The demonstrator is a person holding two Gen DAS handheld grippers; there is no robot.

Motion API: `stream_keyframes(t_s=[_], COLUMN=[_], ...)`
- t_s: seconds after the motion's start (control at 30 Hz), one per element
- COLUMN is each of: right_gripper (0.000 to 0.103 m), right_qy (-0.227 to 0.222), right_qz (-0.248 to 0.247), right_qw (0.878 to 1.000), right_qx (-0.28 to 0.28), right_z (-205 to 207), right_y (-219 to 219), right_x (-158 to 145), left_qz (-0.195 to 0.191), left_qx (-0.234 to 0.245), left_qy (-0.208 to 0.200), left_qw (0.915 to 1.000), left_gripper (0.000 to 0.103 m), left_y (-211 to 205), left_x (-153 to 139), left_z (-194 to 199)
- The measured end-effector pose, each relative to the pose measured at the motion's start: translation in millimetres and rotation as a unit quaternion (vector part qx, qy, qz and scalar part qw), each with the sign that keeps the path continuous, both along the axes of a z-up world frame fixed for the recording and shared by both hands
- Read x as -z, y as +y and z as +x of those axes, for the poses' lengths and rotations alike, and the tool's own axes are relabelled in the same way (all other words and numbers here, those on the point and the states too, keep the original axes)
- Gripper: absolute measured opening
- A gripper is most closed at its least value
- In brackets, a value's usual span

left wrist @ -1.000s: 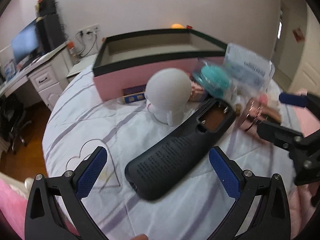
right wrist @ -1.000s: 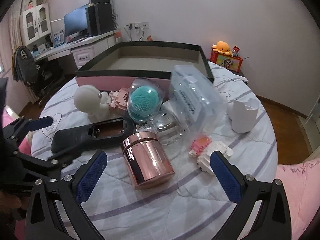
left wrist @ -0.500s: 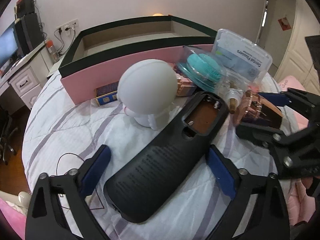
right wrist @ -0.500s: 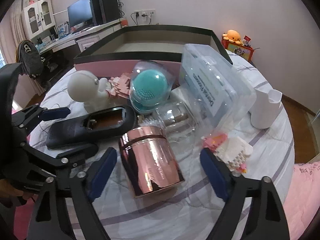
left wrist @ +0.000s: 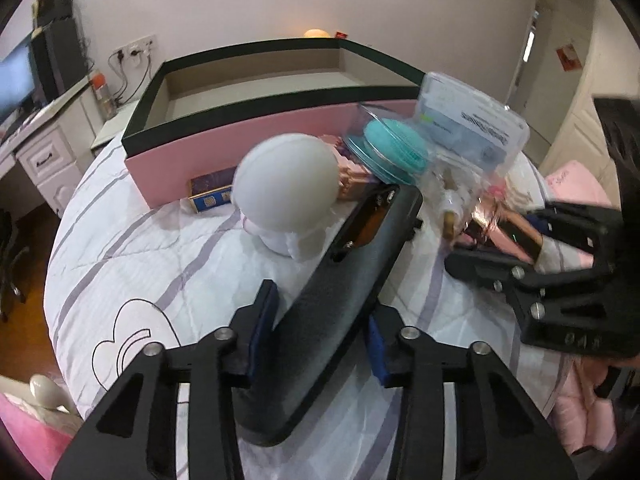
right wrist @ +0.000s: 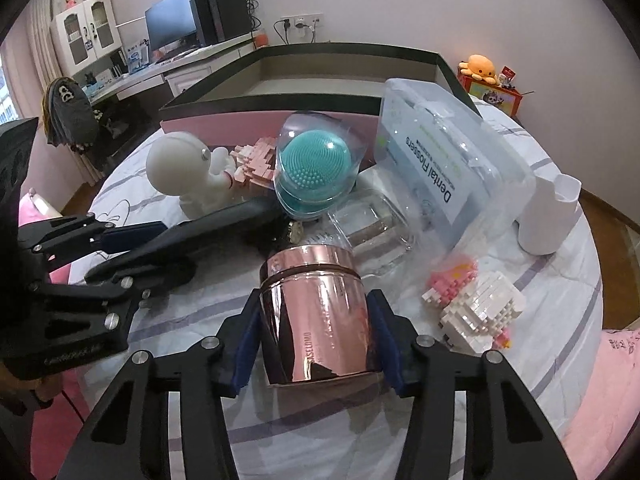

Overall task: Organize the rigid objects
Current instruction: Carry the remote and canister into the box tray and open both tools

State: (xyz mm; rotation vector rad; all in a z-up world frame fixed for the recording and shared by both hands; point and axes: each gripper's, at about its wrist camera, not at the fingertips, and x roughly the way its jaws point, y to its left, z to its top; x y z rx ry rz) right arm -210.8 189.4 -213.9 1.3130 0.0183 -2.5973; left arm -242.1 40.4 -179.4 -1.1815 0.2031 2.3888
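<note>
My left gripper point(left wrist: 318, 334) is shut on the long black device point(left wrist: 340, 292) with an open battery bay, tilted on edge just above the bedspread; it also shows in the right wrist view point(right wrist: 192, 236). My right gripper point(right wrist: 314, 344) is shut on the shiny pink metal canister point(right wrist: 316, 312), which lies on its side. A pink box with a dark green rim point(left wrist: 256, 80) stands open behind the pile point(right wrist: 332, 76). A white astronaut figure point(left wrist: 286, 192) stands beside the black device.
Around the canister lie a teal brush in a clear case point(right wrist: 316, 164), a clear dental flosser box point(right wrist: 436, 160), a clear jar point(right wrist: 372, 228), a white cup point(right wrist: 548, 216), pink and white block figures point(right wrist: 476, 304) and a small blue box point(left wrist: 210, 194). A desk with monitor stands left.
Both grippers closed: the left onto the black device, tipping it on edge, the right onto the pink canister. Both moved in closer to the pile.
</note>
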Motion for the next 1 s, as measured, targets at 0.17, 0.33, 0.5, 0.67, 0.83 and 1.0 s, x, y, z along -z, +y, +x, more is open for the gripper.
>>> stream_keyframes(t_s=[0.17, 0.33, 0.5, 0.67, 0.83, 1.0], right_gripper=[0.048, 0.048, 0.048, 0.048, 0.048, 0.048], right_qy=[-0.002, -0.001, -0.001, 0.007, 0.012, 0.032], right_qz=[-0.021, -0.030, -0.036, -0.044, -0.056, -0.067], right_qw=[1.000, 0.999, 0.999, 0.999, 0.998, 0.997], right_qx=[0.008, 0.010, 0.008, 0.008, 0.006, 0.000], right_z=[-0.4, 2.7, 8.5, 14.0, 14.5, 11.1], right_y=[5.8, 6.3, 3.4, 3.8, 3.3, 3.6], right_x=[-0.5, -2.7, -7.3, -17.5, -29.0, -56.4], left_qz=[0.063, 0.091, 0.095, 0.114, 0.123, 0.130], left_qx=[-0.009, -0.024, -0.043, -0.053, -0.058, -0.069], left_qy=[-0.027, -0.036, -0.030, -0.027, -0.009, 0.020], left_qw=[0.9976, 0.9950, 0.9941, 0.9917, 0.9906, 0.9889], left_gripper=[0.026, 0.019, 0.016, 0.016, 0.016, 0.016], left_y=[-7.2, -5.5, 2.8, -3.4, -9.2, -15.7], left_x=[-2.9, -5.6, -7.2, -14.7, -31.3, -64.1], left_z=[1.8, 7.0, 19.0, 23.9, 31.4, 35.2])
